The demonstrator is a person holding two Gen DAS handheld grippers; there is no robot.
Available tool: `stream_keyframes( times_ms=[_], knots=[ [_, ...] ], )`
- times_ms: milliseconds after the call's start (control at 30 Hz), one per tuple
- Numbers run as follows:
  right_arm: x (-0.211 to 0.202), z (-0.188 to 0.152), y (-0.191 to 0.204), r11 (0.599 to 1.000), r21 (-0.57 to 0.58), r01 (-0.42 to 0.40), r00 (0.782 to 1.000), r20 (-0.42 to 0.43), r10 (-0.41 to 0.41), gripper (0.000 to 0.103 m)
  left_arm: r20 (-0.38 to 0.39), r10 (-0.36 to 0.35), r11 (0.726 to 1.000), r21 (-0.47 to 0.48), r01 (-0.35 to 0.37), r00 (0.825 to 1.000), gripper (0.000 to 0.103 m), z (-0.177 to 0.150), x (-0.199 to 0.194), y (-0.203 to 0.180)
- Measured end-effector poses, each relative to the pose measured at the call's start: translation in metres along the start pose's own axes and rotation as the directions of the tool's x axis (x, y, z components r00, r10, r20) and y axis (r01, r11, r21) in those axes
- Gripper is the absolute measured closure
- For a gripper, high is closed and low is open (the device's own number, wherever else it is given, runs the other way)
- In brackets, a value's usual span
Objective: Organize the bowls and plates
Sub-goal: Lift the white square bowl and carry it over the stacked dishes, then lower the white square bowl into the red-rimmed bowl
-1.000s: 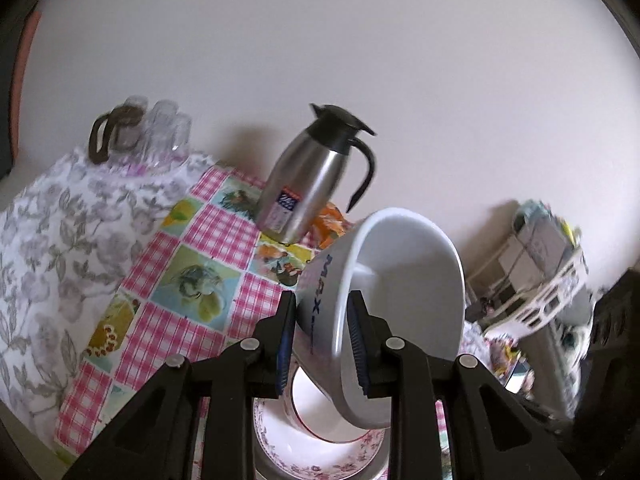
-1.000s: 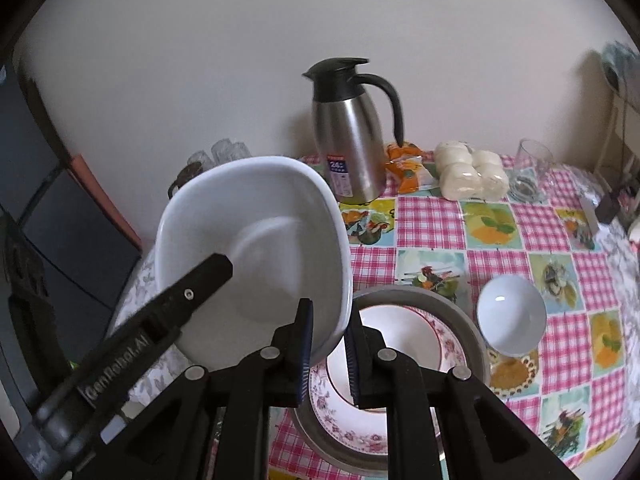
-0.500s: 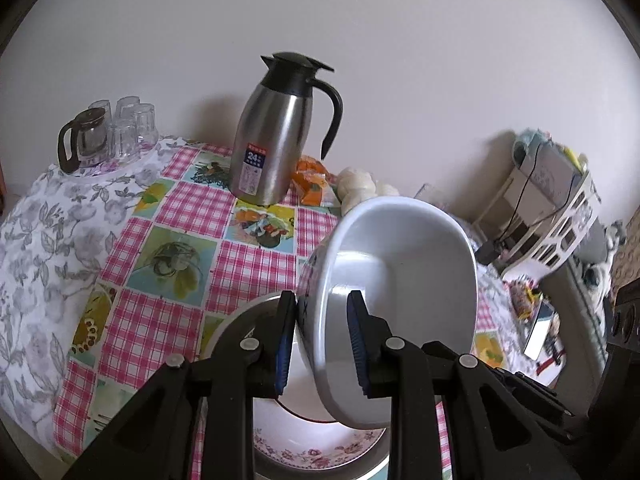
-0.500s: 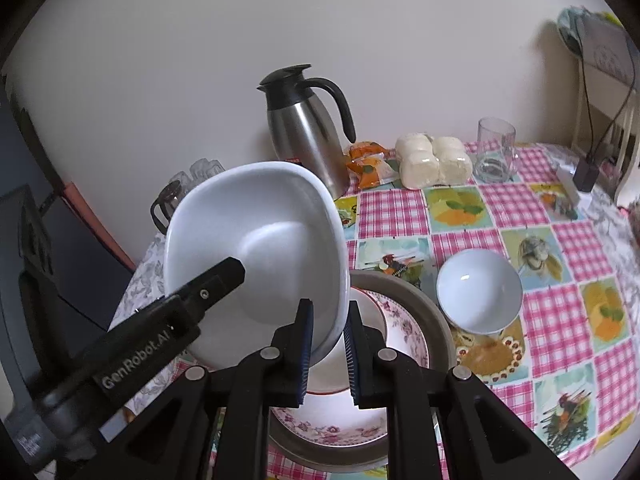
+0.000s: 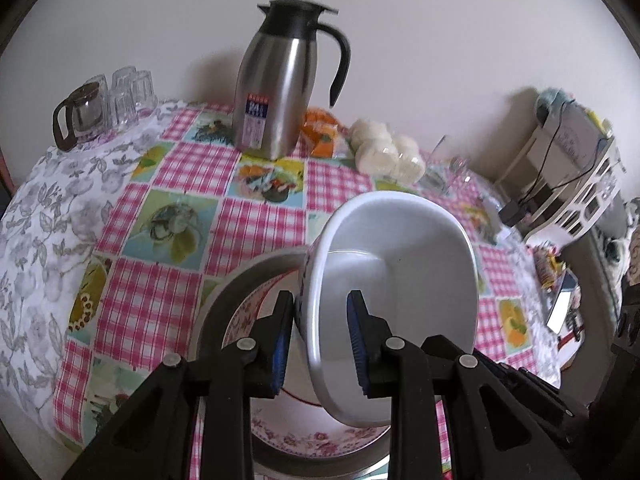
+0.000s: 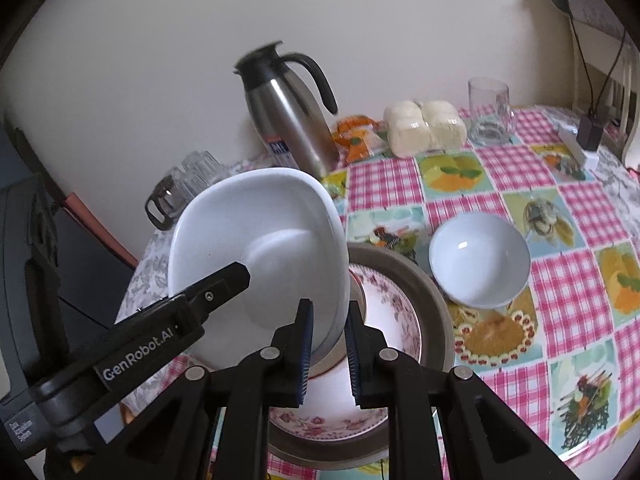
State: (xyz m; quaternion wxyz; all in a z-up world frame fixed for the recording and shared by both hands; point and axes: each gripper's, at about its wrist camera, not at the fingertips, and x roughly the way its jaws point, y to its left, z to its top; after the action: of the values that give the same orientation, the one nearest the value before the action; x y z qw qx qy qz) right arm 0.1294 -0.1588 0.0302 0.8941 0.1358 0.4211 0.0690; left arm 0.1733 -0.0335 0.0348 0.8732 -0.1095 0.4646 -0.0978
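Note:
A white square bowl (image 5: 400,280) (image 6: 256,240) hangs tilted over a stack of plates. My left gripper (image 5: 320,308) is shut on one side of its rim, and my right gripper (image 6: 327,312) is shut on the opposite side. One finger of the left gripper (image 6: 216,284) shows inside the bowl in the right wrist view. Under the bowl lies a floral plate (image 5: 312,440) (image 6: 396,308) on a larger grey plate (image 5: 236,292) (image 6: 424,280). A small white bowl (image 6: 480,260) stands on the cloth to the right of the stack.
A steel thermos jug (image 5: 280,92) (image 6: 292,120) stands at the back by the wall, with wrapped buns (image 5: 388,152) and a glass mug (image 6: 488,112) to its right. A glass pot and tumblers (image 5: 80,116) sit at the back left corner.
Both grippers have sunk with the white bowl toward the plate stack. The bowl now hangs lower and closer over the floral plate.

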Motion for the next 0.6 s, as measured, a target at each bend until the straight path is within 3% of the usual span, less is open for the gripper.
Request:
stream_keyframes(
  times_ms=[233,600],
  knots=[
    [0.013,-0.005,-0.011,1.0,0.03,-0.004,0.999,-0.046,0.006,0.085,-0.045,0.015,1.0,-0.019,-0.016,0.999,0.076,-0.002,0.007,0.002],
    [0.016,-0.006,-0.011,0.999,0.036,-0.017,0.999,-0.049,0.019,0.084,-0.098,0.056,0.998,-0.019,-0.058,0.994,0.076,-0.009,0.024,0.005]
  ],
)
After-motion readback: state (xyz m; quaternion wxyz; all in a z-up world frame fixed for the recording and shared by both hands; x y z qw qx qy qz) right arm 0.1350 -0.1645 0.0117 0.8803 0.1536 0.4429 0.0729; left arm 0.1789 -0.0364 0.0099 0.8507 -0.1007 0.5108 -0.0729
